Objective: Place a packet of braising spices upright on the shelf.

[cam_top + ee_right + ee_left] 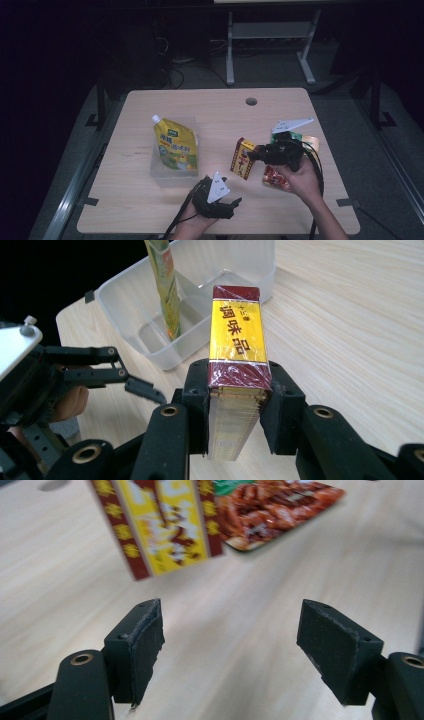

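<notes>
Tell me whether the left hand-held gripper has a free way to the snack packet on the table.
Probably yes: the left hand-held gripper is open and empty, with bare table up to the snack packet. The raised box hangs beside that path.

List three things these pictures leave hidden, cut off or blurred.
- Box: top cut off by the left gripper view's upper edge, print blurred.
- Snack packet: partly covered by the right claw in the high view.
- Pouch: top cut off in the right gripper view.

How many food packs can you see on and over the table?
3. A yellow spouted pouch stands in the clear plastic tub; a red-and-yellow seasoning box is held in the right gripper; a red snack packet lies flat under that hand.
</notes>
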Action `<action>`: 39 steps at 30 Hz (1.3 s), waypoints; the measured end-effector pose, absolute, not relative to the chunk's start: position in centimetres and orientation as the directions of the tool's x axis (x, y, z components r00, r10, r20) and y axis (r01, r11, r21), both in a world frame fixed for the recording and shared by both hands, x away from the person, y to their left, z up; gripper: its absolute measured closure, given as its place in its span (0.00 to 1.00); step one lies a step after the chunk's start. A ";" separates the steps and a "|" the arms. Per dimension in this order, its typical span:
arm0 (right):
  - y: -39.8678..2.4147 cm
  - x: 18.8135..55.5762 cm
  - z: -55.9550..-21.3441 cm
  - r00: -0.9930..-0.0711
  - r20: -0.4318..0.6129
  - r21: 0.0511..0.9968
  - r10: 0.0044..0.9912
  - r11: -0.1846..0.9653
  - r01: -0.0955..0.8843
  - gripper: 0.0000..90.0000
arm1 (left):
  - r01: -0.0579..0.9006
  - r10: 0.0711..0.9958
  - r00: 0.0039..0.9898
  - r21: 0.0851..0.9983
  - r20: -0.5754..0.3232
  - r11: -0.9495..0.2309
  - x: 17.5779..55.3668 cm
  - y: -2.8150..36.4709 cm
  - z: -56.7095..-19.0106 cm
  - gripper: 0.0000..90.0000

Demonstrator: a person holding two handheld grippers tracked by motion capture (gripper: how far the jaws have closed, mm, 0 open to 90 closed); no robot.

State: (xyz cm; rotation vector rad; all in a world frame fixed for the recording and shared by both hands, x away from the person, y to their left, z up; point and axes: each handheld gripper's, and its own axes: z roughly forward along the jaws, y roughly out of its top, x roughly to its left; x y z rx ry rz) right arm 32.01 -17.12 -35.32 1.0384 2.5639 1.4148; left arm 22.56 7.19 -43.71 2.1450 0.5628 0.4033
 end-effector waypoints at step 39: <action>-9.8 33.2 -30.7 -0.932 0.123 0.809 0.341 0.509 0.294 0.74 | 0.165 0.383 0.921 0.817 0.073 -0.553 21.0 7.5 -44.4 0.28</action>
